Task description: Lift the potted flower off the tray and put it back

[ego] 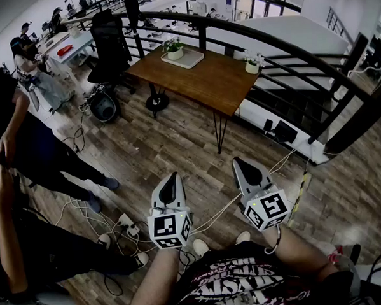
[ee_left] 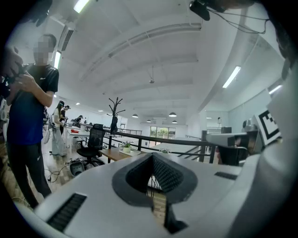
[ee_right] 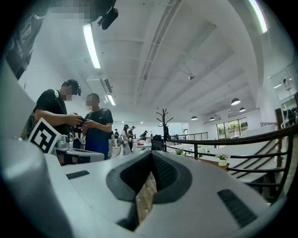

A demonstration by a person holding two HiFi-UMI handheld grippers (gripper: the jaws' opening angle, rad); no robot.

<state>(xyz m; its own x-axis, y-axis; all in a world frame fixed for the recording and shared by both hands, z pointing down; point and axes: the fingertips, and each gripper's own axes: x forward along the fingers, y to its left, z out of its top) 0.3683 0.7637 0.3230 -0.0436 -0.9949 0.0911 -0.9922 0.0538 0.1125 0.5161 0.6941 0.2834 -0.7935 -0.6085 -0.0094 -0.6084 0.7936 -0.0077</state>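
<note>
I hold the left gripper point(ego: 172, 179) and right gripper point(ego: 241, 164) with jaws pressed together and empty. The potted flower point(ego: 174, 49) on its tray point(ego: 191, 60) is well ahead.

The wooden table point(ego: 206, 81) bears a white tray point(ego: 192, 58) at its far end, and a second potted flower point(ego: 253, 65) stands at its right corner.

Two grippers point(ego: 172, 176) point(ego: 239, 160), two potted flowers point(ego: 174, 49) point(ego: 254, 62), one tray point(ego: 192, 59), one wooden table point(ego: 206, 78)
</note>
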